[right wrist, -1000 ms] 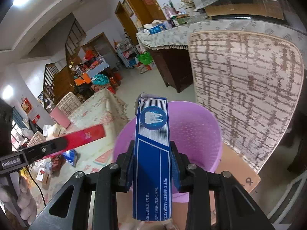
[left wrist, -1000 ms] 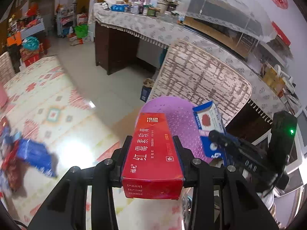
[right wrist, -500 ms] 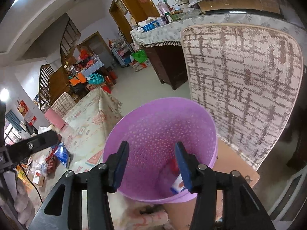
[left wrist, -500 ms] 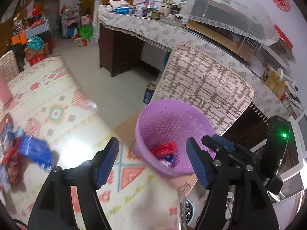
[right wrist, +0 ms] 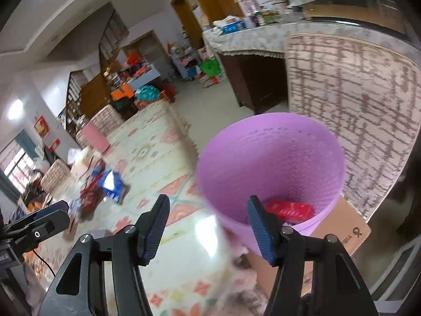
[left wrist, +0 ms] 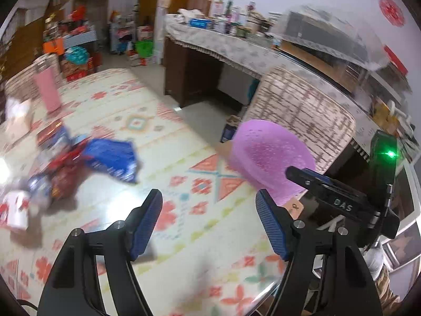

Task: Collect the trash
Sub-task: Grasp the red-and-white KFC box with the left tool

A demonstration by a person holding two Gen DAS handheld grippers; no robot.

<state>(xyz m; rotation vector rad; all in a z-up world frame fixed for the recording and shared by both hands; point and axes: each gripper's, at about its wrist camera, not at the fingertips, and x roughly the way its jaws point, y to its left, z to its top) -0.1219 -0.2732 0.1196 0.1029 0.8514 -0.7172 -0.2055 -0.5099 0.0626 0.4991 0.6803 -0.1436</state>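
My left gripper (left wrist: pixel 209 226): jaws apart, nothing between the blue pads, only patterned floor mat (left wrist: pixel 147 123) showing through the gap. My right gripper (right wrist: pixel 208 223): jaws opening, also empty; its right pad sits in front of the near rim of the purple bin (right wrist: pixel 271 163) in the right wrist view, no contact that I can tell.

Bin contents: a red package (right wrist: pixel 289 210) lies at the bottom, something pale under it, mostly hidden. From the left wrist view the bin (left wrist: pixel 265 158) is off to the right, standing on a flat piece of cardboard (right wrist: pixel 344 226) beside the mat edge.

Progress, my judgement: part done. At least one item is binned. What is left is the pile of trash (left wrist: pixel 79 163) well apart from the bin, across the mat: a blue wrapper (left wrist: pixel 110 158), red wrappers, a white-and-red carton (left wrist: pixel 13 210) at the left edge. Details blurred. Both grippers are free for the next pickup there.

Surface: glossy cream mat with red and teal motifs, glare patches on it. Beyond it, bare pale floor tile.

Room: a brown-and-cream chequered cushion (right wrist: pixel 355 100) stands upright behind the bin; a long cloth-covered counter (left wrist: pixel 218 39) crowded with bottles and boxes; wooden doorways and stacked goods at the far end.
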